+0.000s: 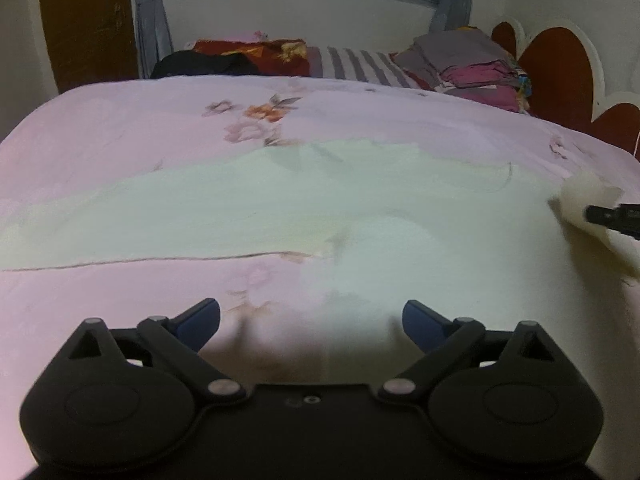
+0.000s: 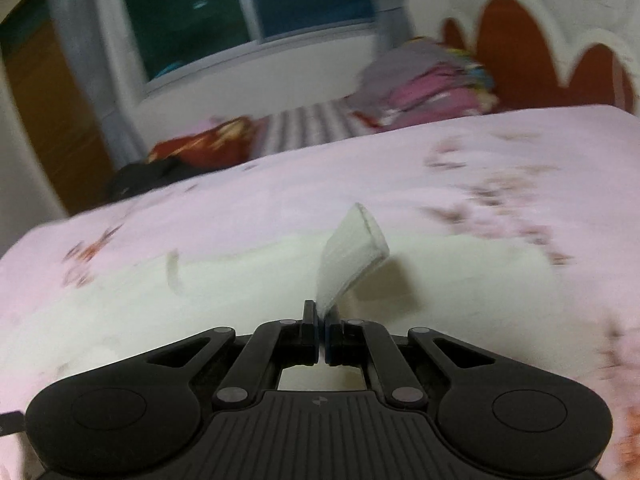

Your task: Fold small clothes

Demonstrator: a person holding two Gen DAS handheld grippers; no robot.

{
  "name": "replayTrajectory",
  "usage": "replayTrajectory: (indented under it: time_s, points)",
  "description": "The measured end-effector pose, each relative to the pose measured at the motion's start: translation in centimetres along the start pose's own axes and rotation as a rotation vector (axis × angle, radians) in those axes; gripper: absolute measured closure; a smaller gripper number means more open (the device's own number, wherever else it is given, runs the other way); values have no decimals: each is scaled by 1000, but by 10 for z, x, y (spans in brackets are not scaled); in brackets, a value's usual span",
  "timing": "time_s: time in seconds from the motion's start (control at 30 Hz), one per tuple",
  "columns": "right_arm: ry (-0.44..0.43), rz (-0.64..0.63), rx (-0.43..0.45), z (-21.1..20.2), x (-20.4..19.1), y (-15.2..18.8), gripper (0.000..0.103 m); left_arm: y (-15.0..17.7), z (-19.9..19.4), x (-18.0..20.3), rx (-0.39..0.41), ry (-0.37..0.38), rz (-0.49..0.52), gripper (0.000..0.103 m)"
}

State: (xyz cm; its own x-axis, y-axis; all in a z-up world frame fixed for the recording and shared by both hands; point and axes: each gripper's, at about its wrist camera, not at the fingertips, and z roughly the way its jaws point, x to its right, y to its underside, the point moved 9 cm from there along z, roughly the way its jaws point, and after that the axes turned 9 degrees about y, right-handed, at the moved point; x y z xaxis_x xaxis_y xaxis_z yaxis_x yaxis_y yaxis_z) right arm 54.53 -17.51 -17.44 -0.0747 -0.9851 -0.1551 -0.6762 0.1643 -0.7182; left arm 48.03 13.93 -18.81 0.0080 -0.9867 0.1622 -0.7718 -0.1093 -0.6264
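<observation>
A small cream-white garment (image 1: 592, 216) hangs from my right gripper at the right edge of the left wrist view. In the right wrist view my right gripper (image 2: 322, 316) is shut on that garment (image 2: 352, 256), which sticks up and forward from between the fingers above the bed. My left gripper (image 1: 311, 320) is open and empty, low over the pink floral bedspread (image 1: 160, 128). A pale cream-green patch of the bedspread (image 1: 260, 204) lies ahead of it.
At the far end of the bed lie a stack of folded clothes (image 1: 476, 72), a striped cloth (image 1: 360, 64), a red patterned pillow (image 1: 260, 54) and a black item (image 1: 200, 66). A red and white headboard (image 1: 560, 72) stands at the right. A window is behind.
</observation>
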Motion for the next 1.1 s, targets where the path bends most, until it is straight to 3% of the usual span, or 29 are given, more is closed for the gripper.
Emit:
replayTrajectory:
  time_s: [0.1, 0.33, 0.53, 0.57, 0.6, 0.63, 0.67, 0.77, 0.87, 0.97, 1.1]
  points:
    - [-62, -56, -35, 14, -46, 14, 101, 2, -6, -14, 3, 2, -11, 5]
    - [-173, -126, -141, 46, -107, 47, 101, 5, -14, -34, 4, -21, -32, 5]
    - [-143, -123, -117, 47, -119, 53, 101, -7, -9, -24, 13, 29, -61, 7]
    - [-143, -129, -100, 42, -117, 51, 95, -10, -6, -17, 13, 44, -57, 9]
    - [-134, -137, -85, 36, -113, 51, 60, -13, -2, -10, 13, 57, -56, 9]
    - [-113, -145, -66, 30, -107, 49, 41, -16, 2, -2, 14, 73, -56, 11]
    - [-130, -143, -43, 23, -102, 47, 37, -19, 8, 7, 14, 93, -58, 14]
    - [-132, -126, -28, 7, -76, 45, 38, -22, 26, 36, 0, 166, -69, 23]
    - [-112, -46, -67, 0, -34, 48, 66, -21, 48, 63, -30, 259, -99, 37]
    - [-63, 8, -103, -2, 8, 58, 78, -20, 71, 83, -53, 312, -126, 52]
    - [4, 88, -141, -5, 59, 67, 79, -20, 102, 94, -93, 341, -180, 65]
